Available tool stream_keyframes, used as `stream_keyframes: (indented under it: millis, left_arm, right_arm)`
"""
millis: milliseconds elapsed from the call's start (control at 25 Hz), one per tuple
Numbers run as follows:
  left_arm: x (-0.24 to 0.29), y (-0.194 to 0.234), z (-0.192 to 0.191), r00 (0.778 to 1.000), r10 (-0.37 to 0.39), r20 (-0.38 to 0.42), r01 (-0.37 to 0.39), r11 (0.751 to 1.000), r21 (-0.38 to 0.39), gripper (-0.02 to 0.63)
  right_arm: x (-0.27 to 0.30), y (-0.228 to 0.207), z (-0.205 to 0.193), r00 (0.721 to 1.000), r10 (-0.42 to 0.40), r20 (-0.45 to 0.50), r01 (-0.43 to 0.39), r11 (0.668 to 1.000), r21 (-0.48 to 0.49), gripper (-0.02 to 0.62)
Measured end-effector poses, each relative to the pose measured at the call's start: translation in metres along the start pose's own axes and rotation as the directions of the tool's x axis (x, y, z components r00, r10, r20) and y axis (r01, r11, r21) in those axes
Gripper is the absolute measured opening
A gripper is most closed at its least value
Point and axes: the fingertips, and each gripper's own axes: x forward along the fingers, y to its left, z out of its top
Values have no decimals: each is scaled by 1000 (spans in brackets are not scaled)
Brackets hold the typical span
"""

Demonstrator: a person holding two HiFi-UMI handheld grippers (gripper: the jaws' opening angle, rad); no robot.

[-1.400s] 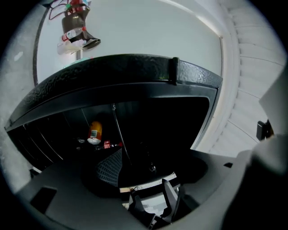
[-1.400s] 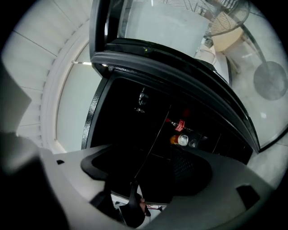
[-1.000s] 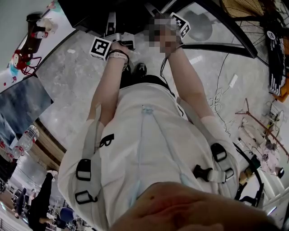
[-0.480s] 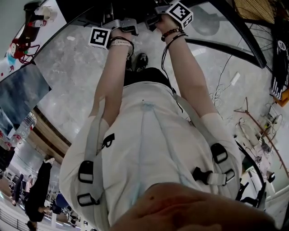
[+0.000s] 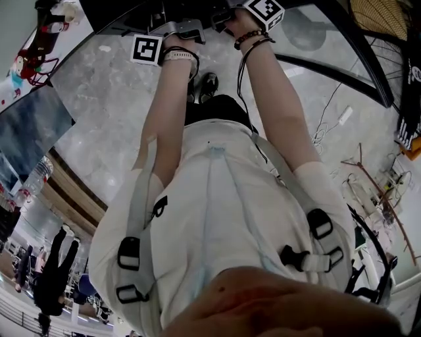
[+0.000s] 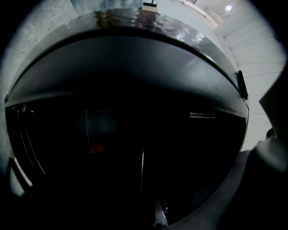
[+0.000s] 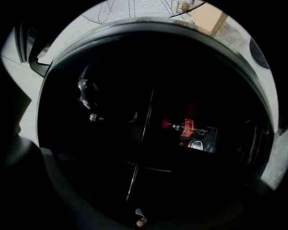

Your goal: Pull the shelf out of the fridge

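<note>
The fridge [image 5: 125,13] is a dark opening at the top of the head view. Both arms reach into it. My left gripper [image 5: 176,29], with its marker cube [image 5: 147,50], sits at the opening's edge. Its jaws are closing, but the left gripper view is too dark to show them or anything between them. A thin pale line, the shelf edge [image 6: 142,166], runs through the black interior. My right gripper [image 5: 227,14] is beside it. In the right gripper view the shelf edge [image 7: 145,123] shows again, with a red-labelled bottle [image 7: 186,127] lying behind it.
A control dial [image 7: 89,96] sits at the fridge's upper left inside. The fridge's curved dark door frame [image 5: 342,39] sweeps to the right. Cables [image 5: 319,138] and a power strip [image 5: 343,116] lie on the grey marble floor. People stand far off at lower left [image 5: 49,276].
Both arms have stretched further toward the fridge, and the grippers with their marker cubes have moved up toward the top edge of the head view.
</note>
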Motion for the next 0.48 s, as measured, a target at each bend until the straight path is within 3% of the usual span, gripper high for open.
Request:
stream_keyframes:
  millis: [480]
  left_arm:
    - [7, 2, 7, 999, -4, 52, 5, 1000, -12, 180]
  right_arm:
    - [16, -3, -3, 1000, 5, -13, -5, 1000, 8, 360]
